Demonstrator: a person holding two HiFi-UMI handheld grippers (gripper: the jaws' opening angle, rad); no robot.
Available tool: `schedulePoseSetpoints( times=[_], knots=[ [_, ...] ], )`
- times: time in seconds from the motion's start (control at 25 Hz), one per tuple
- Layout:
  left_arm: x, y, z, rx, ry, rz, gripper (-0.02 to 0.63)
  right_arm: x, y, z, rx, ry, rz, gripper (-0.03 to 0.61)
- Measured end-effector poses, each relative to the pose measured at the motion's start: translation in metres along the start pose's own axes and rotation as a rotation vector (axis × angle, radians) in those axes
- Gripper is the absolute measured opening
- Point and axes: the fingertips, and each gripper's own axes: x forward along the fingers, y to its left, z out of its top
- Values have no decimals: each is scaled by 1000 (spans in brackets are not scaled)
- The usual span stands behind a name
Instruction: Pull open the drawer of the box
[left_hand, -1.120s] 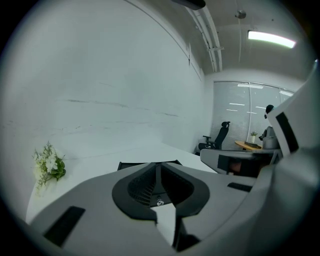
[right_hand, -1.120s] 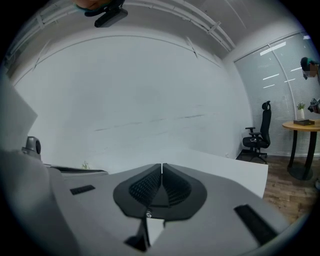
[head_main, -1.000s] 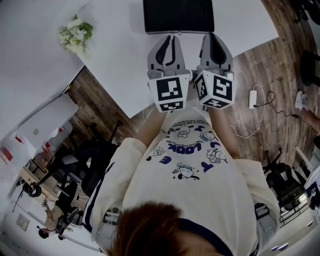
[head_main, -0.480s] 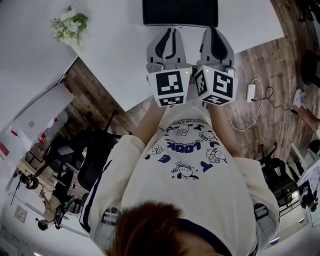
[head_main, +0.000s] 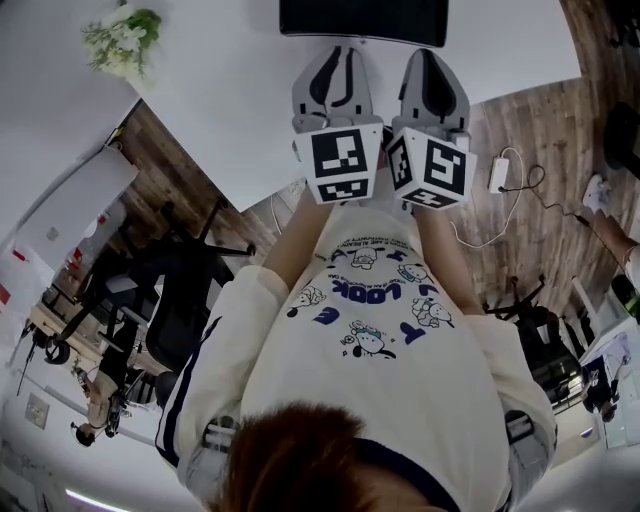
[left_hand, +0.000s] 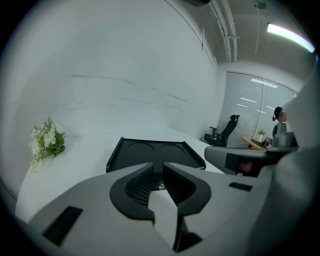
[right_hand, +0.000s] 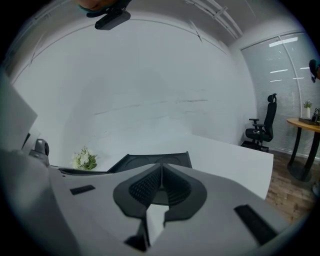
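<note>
- Two grippers are being held side by side above a white table (head_main: 230, 110), and both are being pointed toward a black box (head_main: 363, 18) at the table's far side.
- Left gripper (left_hand: 158, 165): its jaws have just been opening and are being kept slightly spread. A narrow gap is being left between the ribbed pads (left_hand: 139, 186), and nothing is being held in it.
- Right gripper (right_hand: 162, 165): its jaws are being pressed together at the tips, and nothing is being pinched between them.
- The box is being viewed straight ahead of both grippers and apart from them, untouched by either. Its flat top, with a raised rim and two round hollows, is being shown in both gripper views.
- Two marker cubes (head_main: 340, 165), one on each gripper, are being carried just beside each other, in front of the person's printed shirt (head_main: 370, 330).
- A bunch of white flowers (head_main: 122, 38) is being seen on the table, well to the left of the box.
- Past the table's edge, a wooden floor (head_main: 545, 110) is being shown in the head view, with a white power strip (head_main: 498, 175) and its cable lying on it at the right.
- An office chair (right_hand: 264, 127) is being seen far back in the right gripper view.
</note>
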Motion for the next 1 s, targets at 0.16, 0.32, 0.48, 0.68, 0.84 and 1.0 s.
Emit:
schedulePoseSetpoints(
  times=[0.16, 0.32, 0.48, 0.68, 0.84, 1.0],
  knots=[
    [6, -1, -7, -18, 24, -7, 74, 2, -2, -6, 4, 18, 2, 31],
    [13, -1, -14, -20, 41, -13, 75, 5, -6, -13, 6, 35, 0, 31],
    [19, -2, -22, -28, 62, -21, 84, 7, -10, -18, 1, 45, -4, 31],
    [25, -4, -30, -34, 85, -28, 91, 6, -16, -25, 7, 58, -10, 31],
    [31, -7, -38, -48, 114, -51, 116, 6, -21, -32, 10, 78, -16, 31],
    [36, -8, -45, -56, 132, -56, 121, 8, -22, -36, 9, 88, -9, 31]
  ],
)
